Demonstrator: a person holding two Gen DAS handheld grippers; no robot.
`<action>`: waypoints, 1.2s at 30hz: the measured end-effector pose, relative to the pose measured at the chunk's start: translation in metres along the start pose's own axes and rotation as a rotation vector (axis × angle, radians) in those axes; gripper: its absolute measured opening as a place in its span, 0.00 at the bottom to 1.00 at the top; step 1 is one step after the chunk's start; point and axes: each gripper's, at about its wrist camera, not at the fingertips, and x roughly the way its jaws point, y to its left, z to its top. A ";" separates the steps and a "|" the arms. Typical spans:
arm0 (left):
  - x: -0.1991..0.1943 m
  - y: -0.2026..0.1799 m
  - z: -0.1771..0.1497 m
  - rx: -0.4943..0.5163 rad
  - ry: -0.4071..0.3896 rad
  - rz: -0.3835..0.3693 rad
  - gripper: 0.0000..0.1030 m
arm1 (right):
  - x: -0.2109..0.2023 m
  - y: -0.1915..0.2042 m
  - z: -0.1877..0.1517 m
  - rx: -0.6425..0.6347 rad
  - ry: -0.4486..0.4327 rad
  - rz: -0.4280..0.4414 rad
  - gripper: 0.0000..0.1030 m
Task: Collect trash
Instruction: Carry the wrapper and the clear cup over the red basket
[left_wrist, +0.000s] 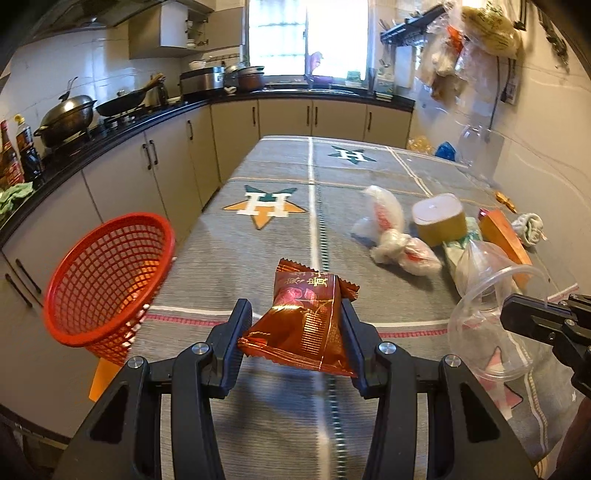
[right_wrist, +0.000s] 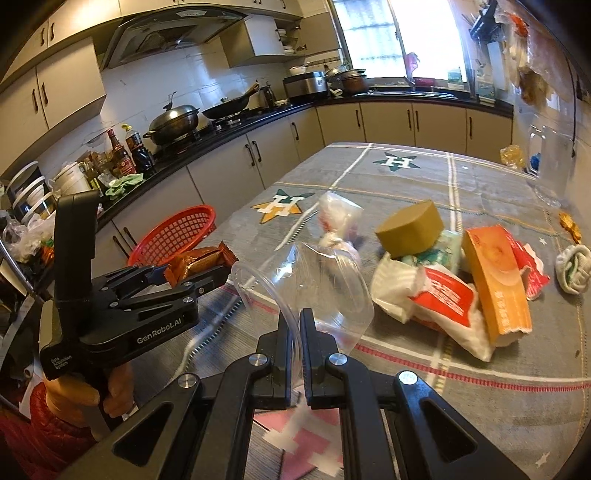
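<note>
My left gripper (left_wrist: 295, 310) is shut on a red-brown snack wrapper (left_wrist: 306, 325), held above the grey tablecloth; the right wrist view shows the same left gripper (right_wrist: 192, 277) with the wrapper (right_wrist: 199, 260) from the side. My right gripper (right_wrist: 295, 317) is shut on the rim of a clear plastic cup (right_wrist: 314, 277), lifted and lying sideways; that cup (left_wrist: 491, 317) also hangs at the right in the left wrist view, pinched by the right gripper (left_wrist: 511, 314). A red mesh basket (left_wrist: 107, 277) (right_wrist: 177, 236) stands at the table's left edge, left of both grippers.
More trash lies on the table (left_wrist: 288, 177) to the right: knotted plastic bags (right_wrist: 340, 221), a yellow-brown round box (right_wrist: 410, 229), an orange carton (right_wrist: 498, 280), red-and-white wrappers (right_wrist: 439, 299), a balled rag (right_wrist: 574, 269). A counter with pots (left_wrist: 70, 118) runs along the left.
</note>
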 end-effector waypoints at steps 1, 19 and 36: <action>0.000 0.003 0.000 -0.006 -0.001 0.004 0.45 | 0.002 0.003 0.002 -0.006 0.002 0.003 0.06; -0.007 0.079 0.002 -0.142 -0.015 0.126 0.45 | 0.039 0.054 0.041 -0.091 0.036 0.083 0.06; -0.005 0.142 0.011 -0.226 -0.020 0.202 0.45 | 0.081 0.103 0.083 -0.149 0.063 0.156 0.06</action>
